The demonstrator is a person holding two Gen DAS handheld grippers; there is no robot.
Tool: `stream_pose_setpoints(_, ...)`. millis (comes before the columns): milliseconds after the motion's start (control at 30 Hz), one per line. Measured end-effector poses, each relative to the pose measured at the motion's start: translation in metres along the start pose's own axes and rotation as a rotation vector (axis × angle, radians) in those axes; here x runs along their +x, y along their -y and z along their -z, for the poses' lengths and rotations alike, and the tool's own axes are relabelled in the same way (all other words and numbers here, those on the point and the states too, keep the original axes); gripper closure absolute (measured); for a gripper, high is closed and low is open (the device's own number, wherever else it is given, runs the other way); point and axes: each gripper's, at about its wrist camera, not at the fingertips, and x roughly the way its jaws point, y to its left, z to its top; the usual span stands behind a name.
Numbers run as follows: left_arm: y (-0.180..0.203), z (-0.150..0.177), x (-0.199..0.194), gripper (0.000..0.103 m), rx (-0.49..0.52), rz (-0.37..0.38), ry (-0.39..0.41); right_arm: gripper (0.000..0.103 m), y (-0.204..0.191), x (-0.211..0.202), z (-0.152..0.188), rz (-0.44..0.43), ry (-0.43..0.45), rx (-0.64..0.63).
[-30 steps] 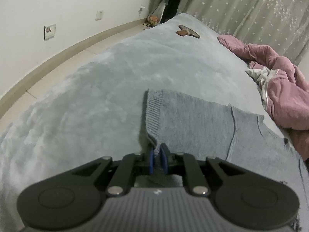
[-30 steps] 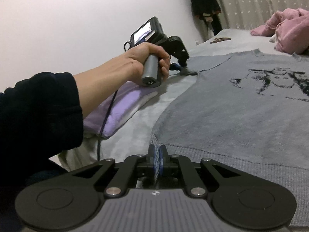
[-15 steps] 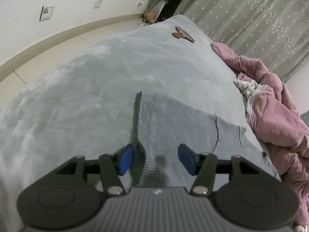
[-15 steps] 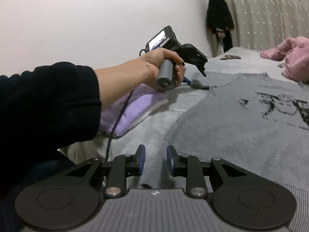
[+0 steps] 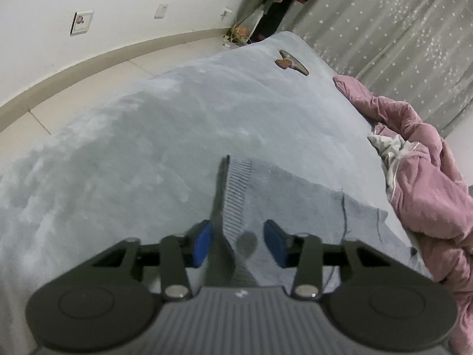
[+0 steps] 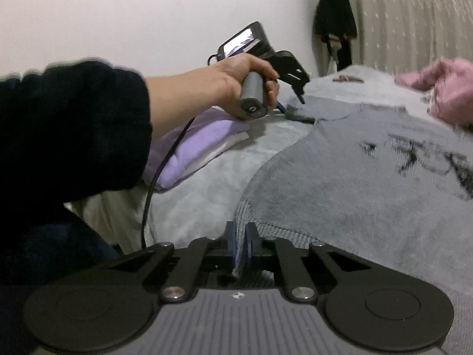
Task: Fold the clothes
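Only my right view shows the knit sweater print; right gripper pinches its ribbed hem, left gripper is closing around the cuff

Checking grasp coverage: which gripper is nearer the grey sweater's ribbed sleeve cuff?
Left. The left gripper straddles the ribbed sleeve cuff, jaws closing. The right gripper pinches the grey sweater at its hem.
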Motion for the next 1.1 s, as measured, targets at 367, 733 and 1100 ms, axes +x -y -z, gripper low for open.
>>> stream_pose_setpoints(367, 0.006, -0.007, -0.001, 0.065, -0.007, -0.056, 0.063, 0.095, 0.023, -0.023, -0.008, -0.102, 0.034, 0.203)
stream_pose_setpoints(733, 0.029, -0.007, 0.020, 0.095, 0.151, -0.126, 0.067, 0.095, 0.023, -0.024, -0.012, -0.131, 0.023, 0.237)
stream_pose_setpoints(1100, 0.013, -0.019, 0.002, 0.097, 0.097, -0.122, 0.128, 0.096, 0.018, -0.040, -0.024, -0.218, 0.085, 0.306)
